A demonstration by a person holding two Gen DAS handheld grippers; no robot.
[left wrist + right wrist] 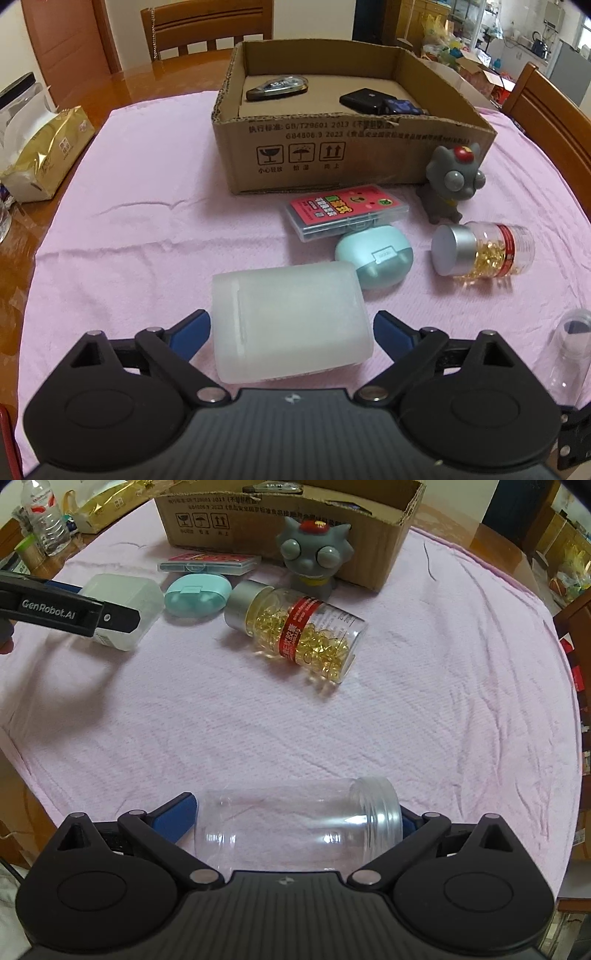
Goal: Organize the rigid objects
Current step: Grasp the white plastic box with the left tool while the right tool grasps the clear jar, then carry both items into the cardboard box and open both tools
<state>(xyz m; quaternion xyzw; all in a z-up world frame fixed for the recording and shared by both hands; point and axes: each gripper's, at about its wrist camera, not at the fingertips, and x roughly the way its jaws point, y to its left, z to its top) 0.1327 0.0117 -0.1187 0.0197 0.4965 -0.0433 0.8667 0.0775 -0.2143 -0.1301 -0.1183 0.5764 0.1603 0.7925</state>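
The left gripper (291,328) hangs over the near part of the pink cloth (147,221) with a frosted white plastic box (290,321) lying between its blue fingers (195,325). The jaws stand wide, with a thin gap showing on each side of the box, so the pads do not press on it.

The right gripper (295,819) straddles an empty clear jar (299,827) lying on its side near the cloth's near edge, mouth toward the right finger. Whether its pads actually press the jar I cannot tell (the jar's body hides the contact points).

Toward the far edge of the cloth stands an open cardboard box (332,155), holding a dark oval gadget (277,88) and a black wallet-like item (364,101). Just in front of its wall lie a flat case with a red label (347,212) and a grey big-eyed toy figure (448,184). A mint-green oval case (373,260) touches the flat case, and a jar of golden capsules (484,253) lies on its side beside it. A gold tissue pack (48,155) sits off the cloth's left edge.
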